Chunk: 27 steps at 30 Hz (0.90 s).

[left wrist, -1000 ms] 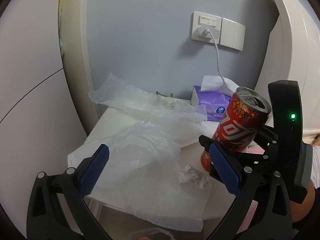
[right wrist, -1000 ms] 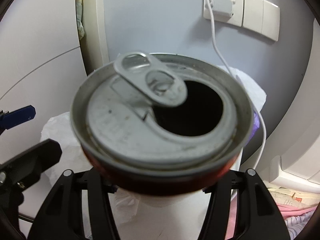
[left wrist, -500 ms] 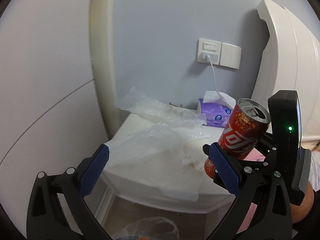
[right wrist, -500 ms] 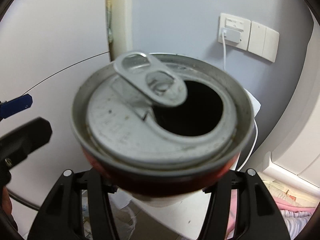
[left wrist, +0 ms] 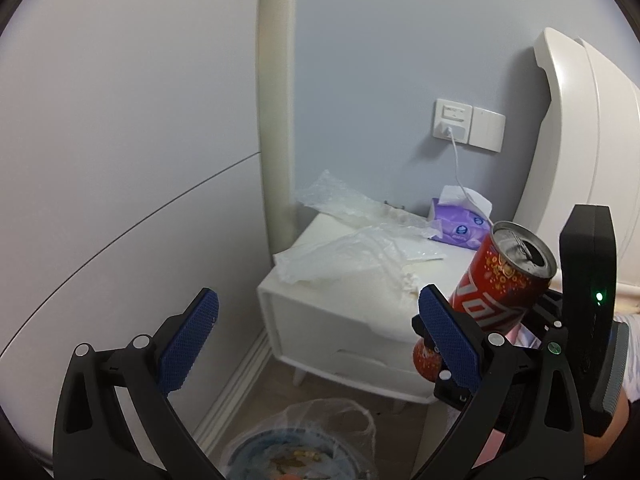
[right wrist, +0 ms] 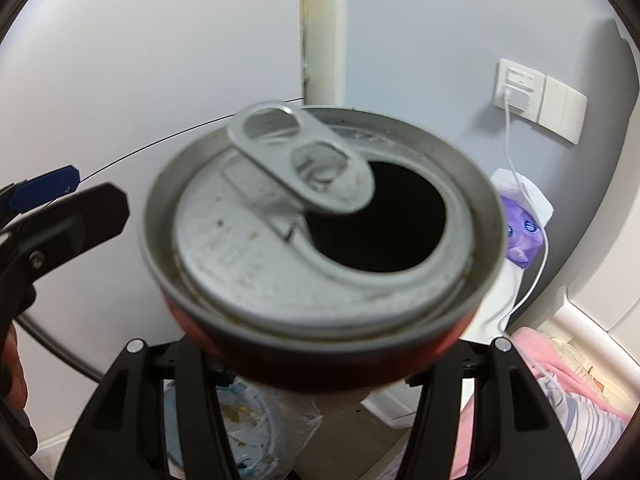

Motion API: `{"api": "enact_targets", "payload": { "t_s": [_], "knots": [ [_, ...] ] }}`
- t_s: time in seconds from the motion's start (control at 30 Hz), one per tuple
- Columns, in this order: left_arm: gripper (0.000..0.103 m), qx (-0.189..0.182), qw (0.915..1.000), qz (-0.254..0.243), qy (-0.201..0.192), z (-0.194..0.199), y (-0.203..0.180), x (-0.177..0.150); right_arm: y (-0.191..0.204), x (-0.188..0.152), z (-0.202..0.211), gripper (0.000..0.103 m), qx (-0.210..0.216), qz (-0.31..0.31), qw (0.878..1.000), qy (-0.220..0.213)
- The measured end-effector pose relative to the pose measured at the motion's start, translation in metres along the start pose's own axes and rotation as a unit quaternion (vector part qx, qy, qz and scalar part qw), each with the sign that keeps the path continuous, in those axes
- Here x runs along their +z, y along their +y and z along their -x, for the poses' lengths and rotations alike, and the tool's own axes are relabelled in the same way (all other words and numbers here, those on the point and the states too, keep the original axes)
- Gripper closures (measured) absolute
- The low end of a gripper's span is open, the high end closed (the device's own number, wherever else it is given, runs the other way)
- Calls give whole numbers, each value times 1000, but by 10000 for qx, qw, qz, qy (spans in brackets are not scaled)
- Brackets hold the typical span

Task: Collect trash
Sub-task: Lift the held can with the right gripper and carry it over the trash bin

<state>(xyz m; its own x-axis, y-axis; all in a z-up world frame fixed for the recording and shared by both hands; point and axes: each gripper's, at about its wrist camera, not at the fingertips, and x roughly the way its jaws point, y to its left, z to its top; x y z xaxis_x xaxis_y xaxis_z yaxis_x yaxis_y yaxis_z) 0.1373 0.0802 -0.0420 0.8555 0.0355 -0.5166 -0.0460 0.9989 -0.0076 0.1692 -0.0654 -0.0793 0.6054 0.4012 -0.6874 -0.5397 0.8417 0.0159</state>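
My right gripper (right wrist: 320, 364) is shut on an opened red soda can (right wrist: 320, 232), whose silver top fills the right wrist view. The can also shows tilted at the right of the left wrist view (left wrist: 504, 288). My left gripper (left wrist: 316, 340) is open and empty, its blue pads wide apart. A bin lined with a clear plastic bag (left wrist: 304, 440) sits on the floor below both grippers, and it also shows under the can in the right wrist view (right wrist: 256, 412). Crumpled clear plastic wrap (left wrist: 360, 240) lies on the white nightstand (left wrist: 320, 320).
A purple tissue pack (left wrist: 460, 220) stands at the back of the nightstand under a wall socket (left wrist: 452, 120) with a white cable. A white headboard (left wrist: 580, 140) rises at the right. The grey wall is close on the left. Pink bedding (right wrist: 560, 380) lies at the lower right.
Both grippers have pulled back and up from the nightstand, with the can still held. The nightstand now looks smaller and farther, and the lined bin has come into view below.
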Motion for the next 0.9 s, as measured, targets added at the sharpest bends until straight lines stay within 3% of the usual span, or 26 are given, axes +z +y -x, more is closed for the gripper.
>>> {"api": "enact_targets", "payload": {
  "t_s": [0.43, 0.9],
  "knots": [
    [6, 519, 9980, 346, -109, 67, 47, -41, 65, -21, 23, 49, 345, 419, 9985, 66],
    [6, 1033, 9928, 591, 133, 95, 94, -85, 125, -53, -1, 49, 806, 713, 9929, 512]
  ]
}}
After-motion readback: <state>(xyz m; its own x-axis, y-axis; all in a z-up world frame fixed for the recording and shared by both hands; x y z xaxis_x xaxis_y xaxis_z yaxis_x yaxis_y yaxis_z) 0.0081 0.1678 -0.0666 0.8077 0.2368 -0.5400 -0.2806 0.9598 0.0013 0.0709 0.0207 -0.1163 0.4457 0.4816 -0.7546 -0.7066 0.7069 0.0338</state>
